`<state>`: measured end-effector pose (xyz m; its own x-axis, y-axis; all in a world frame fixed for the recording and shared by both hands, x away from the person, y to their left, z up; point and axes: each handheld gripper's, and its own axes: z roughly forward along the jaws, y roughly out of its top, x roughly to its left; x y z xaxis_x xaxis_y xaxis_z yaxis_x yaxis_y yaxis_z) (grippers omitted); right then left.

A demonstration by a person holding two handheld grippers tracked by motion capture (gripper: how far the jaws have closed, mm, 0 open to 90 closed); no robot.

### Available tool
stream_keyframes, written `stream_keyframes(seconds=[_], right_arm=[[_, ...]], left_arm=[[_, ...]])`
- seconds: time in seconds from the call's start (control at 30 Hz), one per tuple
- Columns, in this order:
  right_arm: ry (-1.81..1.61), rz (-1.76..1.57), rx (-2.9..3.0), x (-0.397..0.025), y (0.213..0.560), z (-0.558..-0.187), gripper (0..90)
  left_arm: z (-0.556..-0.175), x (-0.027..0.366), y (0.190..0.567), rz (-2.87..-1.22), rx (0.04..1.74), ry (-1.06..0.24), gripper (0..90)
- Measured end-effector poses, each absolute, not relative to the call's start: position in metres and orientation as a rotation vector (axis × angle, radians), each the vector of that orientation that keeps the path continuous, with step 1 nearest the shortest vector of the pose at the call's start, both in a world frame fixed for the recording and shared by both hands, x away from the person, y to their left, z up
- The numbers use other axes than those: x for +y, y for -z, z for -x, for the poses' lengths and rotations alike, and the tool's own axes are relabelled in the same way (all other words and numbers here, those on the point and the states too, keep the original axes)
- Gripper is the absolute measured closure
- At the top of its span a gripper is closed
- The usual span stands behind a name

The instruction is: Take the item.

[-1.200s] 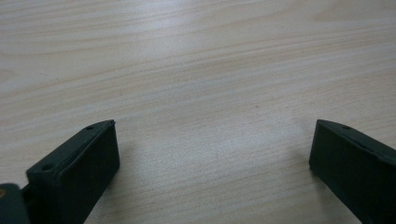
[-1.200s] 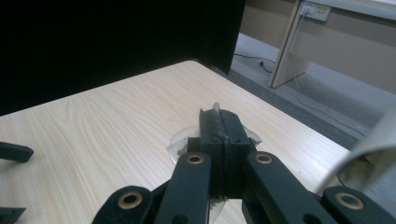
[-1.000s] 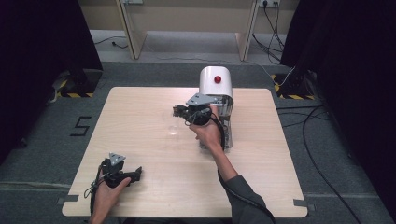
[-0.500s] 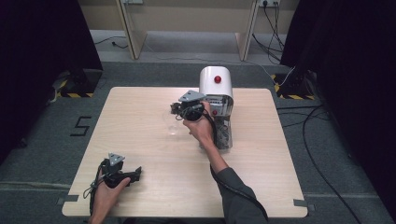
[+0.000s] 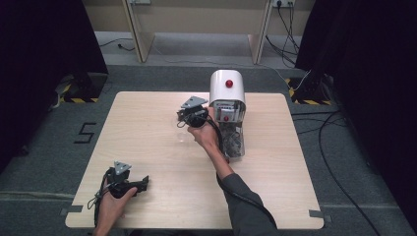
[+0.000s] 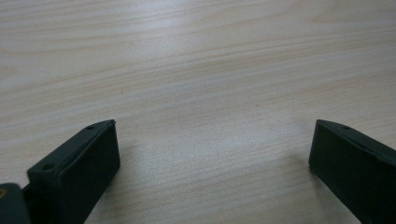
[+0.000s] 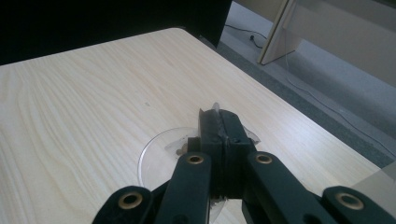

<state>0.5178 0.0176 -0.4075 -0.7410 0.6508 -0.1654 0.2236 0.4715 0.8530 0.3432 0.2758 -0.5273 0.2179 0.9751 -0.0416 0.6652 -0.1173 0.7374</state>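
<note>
Two grippers are at work on the pale wooden table [image 5: 147, 123], and only one is busy. The right gripper [image 5: 189, 115] sits just past table centre, toward twelve o'clock. Its jaws are pressed together on the rim of a clear plastic cup [image 7: 163, 154], which hangs below them over the wood. In the high view the cup [image 5: 182, 135] is a faint glassy shape at the gripper's six o'clock.

A second ago this gripper was closer to the white dispenser [image 5: 227, 105], the machine with a red button on top standing at its three o'clock. Half a second ago it had begun sliding toward nine o'clock, and now it stands clear of the machine's front, though near. My reading is that the cup has been drawn out from under the dispenser and is being carried into open table space. Whether anything is inside the cup I cannot tell; a small dark speck shows through its wall.

The left gripper [image 5: 129, 184] rests near the table's seven o'clock corner, held in the person's left hand [image 5: 110, 206]. It has not moved over this second. Its jaws stand wide apart above bare wood, holding nothing.
</note>
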Motion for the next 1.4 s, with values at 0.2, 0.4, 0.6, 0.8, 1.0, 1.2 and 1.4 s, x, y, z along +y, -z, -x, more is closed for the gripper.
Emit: stream_keyframes(seconds=[0.2, 0.4, 0.6, 0.8, 1.0, 1.2, 1.4], right_arm=[[-1.173, -0.706, 2.258, 0.023, 0.412, -0.519, 90.0], [-1.152, -0.692, 2.272, 0.029, 0.418, -0.519, 90.0], [-1.132, -0.68, 2.283, 0.032, 0.423, -0.518, 90.0], [-1.139, -0.686, 2.292, 0.033, 0.428, -0.519, 88.3], [-1.149, -0.695, 2.294, 0.032, 0.43, -0.519, 83.3], [-1.18, -0.703, 2.279, 0.03, 0.425, -0.518, 79.4], [-1.198, -0.685, 2.277, 0.028, 0.419, -0.515, 77.1]], left_arm=[[-0.343, 0.275, 0.527, -1.858, 1.516, -0.625, 1.6], [-0.343, 0.275, 0.527, -1.862, 1.517, -0.629, 1.8], [-0.343, 0.275, 0.527, -1.866, 1.517, -0.632, 1.9], [-0.343, 0.275, 0.527, -1.865, 1.517, -0.633, 1.9], [-0.342, 0.275, 0.528, -1.863, 1.518, -0.634, 2.0], [-0.342, 0.275, 0.527, -1.865, 1.519, -0.63, 2.0], [-0.342, 0.275, 0.527, -1.865, 1.519, -0.631, 2.0]])
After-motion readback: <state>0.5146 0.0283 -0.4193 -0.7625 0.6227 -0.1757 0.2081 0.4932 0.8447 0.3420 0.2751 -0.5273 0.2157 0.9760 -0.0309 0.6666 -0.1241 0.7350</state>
